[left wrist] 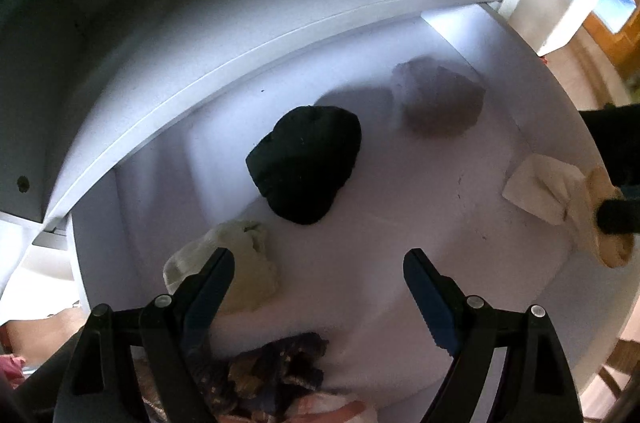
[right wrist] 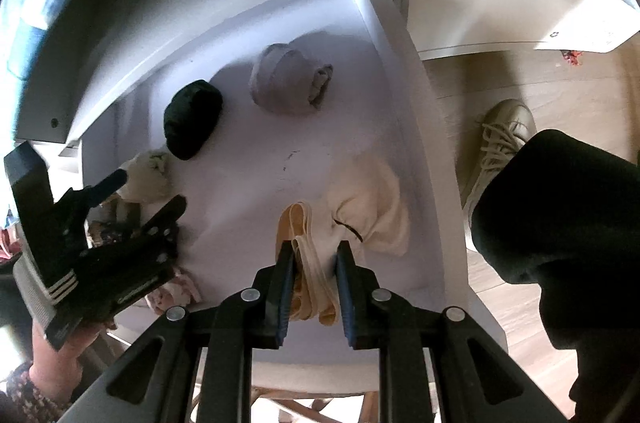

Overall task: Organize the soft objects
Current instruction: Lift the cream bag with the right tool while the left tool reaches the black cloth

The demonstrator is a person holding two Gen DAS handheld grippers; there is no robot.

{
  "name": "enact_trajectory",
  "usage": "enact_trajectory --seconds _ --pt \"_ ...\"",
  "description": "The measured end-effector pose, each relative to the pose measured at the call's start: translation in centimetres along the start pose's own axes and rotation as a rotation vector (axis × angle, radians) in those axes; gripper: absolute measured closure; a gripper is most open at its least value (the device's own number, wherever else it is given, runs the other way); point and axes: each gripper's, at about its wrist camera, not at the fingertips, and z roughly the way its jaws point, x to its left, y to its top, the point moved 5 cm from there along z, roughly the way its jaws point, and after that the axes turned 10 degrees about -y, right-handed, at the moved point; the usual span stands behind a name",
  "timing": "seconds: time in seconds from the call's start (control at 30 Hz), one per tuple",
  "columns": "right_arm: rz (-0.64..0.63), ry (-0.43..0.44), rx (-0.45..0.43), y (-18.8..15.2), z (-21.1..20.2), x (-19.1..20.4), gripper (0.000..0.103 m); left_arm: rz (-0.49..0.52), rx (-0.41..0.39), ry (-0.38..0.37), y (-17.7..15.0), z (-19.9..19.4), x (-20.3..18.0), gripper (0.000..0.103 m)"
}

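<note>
The cream cloth [right wrist: 372, 207] lay on the white tabletop [right wrist: 256, 151], just ahead of the right claw [right wrist: 314, 287] and a little to its right, with its tan banded end running back between the jaws. That claw was clamped on the banded end, pointing steeply down, so the cloth's long axis ran roughly along the claw's own line. The right hand was plainly the nearer one to it.

The left claw [left wrist: 320, 279] hung with its jaws well apart and nothing between them. A pale bundle [left wrist: 236, 263] sat by its left finger, a black bundle [left wrist: 306, 163] lay straight ahead, and a grey bundle [left wrist: 440, 99] farther off to the right.

The left view caught the cream cloth only at its right edge, with the grip hidden. The right view showed the grip, and also a shoe [right wrist: 500, 139] on the floor beyond the tabletop's edge.
</note>
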Motion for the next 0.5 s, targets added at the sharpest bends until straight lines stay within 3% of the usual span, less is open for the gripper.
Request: enact_trajectory --seconds 0.27,0.5 --pt "-0.010 0.016 -0.042 -0.3 -2.5 0.5 0.084 -0.049 0.000 -0.010 -0.1 0.8 0.7 0.016" --pt "-0.030 0.033 -0.129 -0.5 -6.8 0.6 0.084 -0.094 0.006 0.006 0.5 1.0 2.0 0.016"
